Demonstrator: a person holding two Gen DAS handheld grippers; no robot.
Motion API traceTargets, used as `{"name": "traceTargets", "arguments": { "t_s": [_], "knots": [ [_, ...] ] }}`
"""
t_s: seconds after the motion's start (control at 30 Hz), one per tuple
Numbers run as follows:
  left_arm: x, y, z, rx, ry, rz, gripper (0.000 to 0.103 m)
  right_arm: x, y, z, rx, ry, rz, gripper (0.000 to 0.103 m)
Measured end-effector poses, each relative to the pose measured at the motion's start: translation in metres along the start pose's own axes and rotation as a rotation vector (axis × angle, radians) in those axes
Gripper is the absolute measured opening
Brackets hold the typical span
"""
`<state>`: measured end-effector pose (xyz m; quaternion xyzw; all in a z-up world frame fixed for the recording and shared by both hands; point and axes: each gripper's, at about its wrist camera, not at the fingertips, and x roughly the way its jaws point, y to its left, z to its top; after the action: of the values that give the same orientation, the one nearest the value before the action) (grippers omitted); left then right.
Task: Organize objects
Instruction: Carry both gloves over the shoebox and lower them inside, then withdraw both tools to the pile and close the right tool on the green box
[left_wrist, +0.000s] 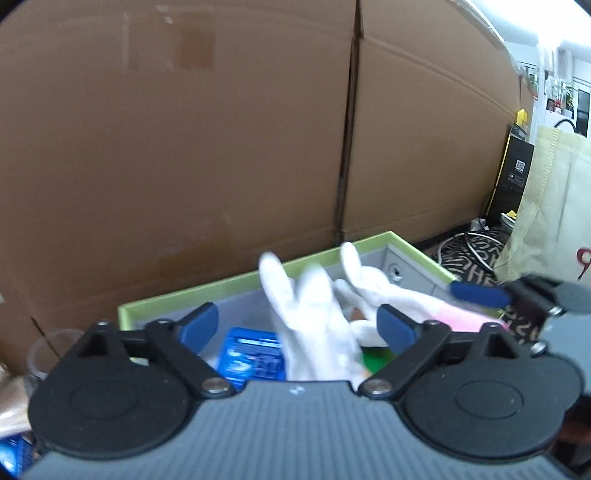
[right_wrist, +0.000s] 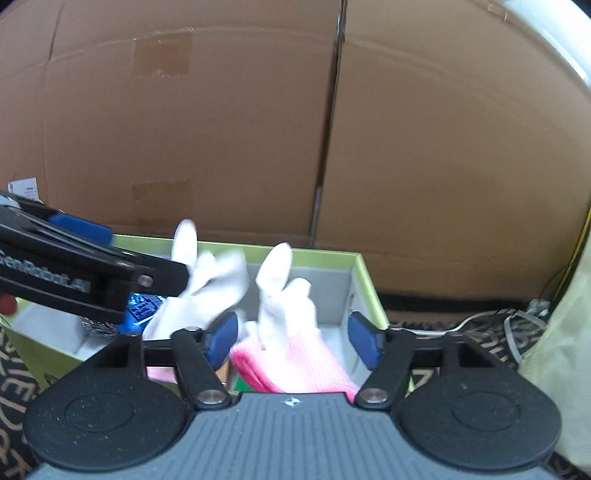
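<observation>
A green-rimmed box (left_wrist: 258, 272) with grey inner walls stands against a cardboard wall. Two white gloves stand up out of it, both blurred. One white glove (left_wrist: 314, 321) sits between the wide-apart blue pads of my left gripper (left_wrist: 297, 326), which is open and not touching it. The other glove (right_wrist: 286, 306), with a pink cuff (right_wrist: 295, 362), lies between the pads of my right gripper (right_wrist: 293, 339), also open and not pressing. In the left wrist view the pink-cuffed glove (left_wrist: 388, 291) shows further right. A blue pad (right_wrist: 79, 227) of the left gripper crosses the right wrist view.
Inside the box lie a blue packet (left_wrist: 255, 354) and a metal scourer (right_wrist: 98, 326). Tall cardboard sheets (left_wrist: 184, 147) close off the back. A beige tote bag (left_wrist: 546, 206) and loose cables (left_wrist: 476, 247) are at the right on a patterned cloth. A glass jar (left_wrist: 48, 354) stands at the left.
</observation>
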<state>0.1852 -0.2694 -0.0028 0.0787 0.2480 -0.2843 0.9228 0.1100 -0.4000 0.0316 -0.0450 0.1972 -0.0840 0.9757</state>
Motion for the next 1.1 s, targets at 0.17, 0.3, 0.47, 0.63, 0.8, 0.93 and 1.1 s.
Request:
{"name": "traceTargets", "arguments": {
  "t_s": [0.17,0.3,0.47,0.63,0.8,0.93,1.1],
  "knots": [
    [-0.012,-0.004,-0.008,0.041,-0.015,0.012,0.103,-0.015,-0.003,0.001,0.038,0.019,-0.004,0.072],
    [-0.042,-0.009,-0.006,0.042,-0.057,0.013,0.103,-0.048,0.002,0.011,0.049,-0.048,-0.017,0.078],
    [-0.098,0.014,-0.014,-0.028,-0.075,0.027,0.103,-0.097,0.021,0.016,0.055,-0.136,0.009,0.088],
    [-0.146,0.046,-0.046,-0.093,-0.067,0.087,0.103,-0.125,0.047,0.006,0.059,-0.167,0.077,0.091],
    [-0.183,0.087,-0.089,-0.172,-0.044,0.199,0.103,-0.125,0.084,-0.005,0.071,-0.131,0.181,0.091],
    [-0.204,0.131,-0.117,-0.289,-0.004,0.257,0.103,-0.119,0.123,-0.022,0.056,-0.061,0.276,0.091],
    [-0.220,0.176,-0.140,-0.381,0.026,0.323,0.103,-0.101,0.175,-0.041,0.054,0.047,0.386,0.091]
  ]
}}
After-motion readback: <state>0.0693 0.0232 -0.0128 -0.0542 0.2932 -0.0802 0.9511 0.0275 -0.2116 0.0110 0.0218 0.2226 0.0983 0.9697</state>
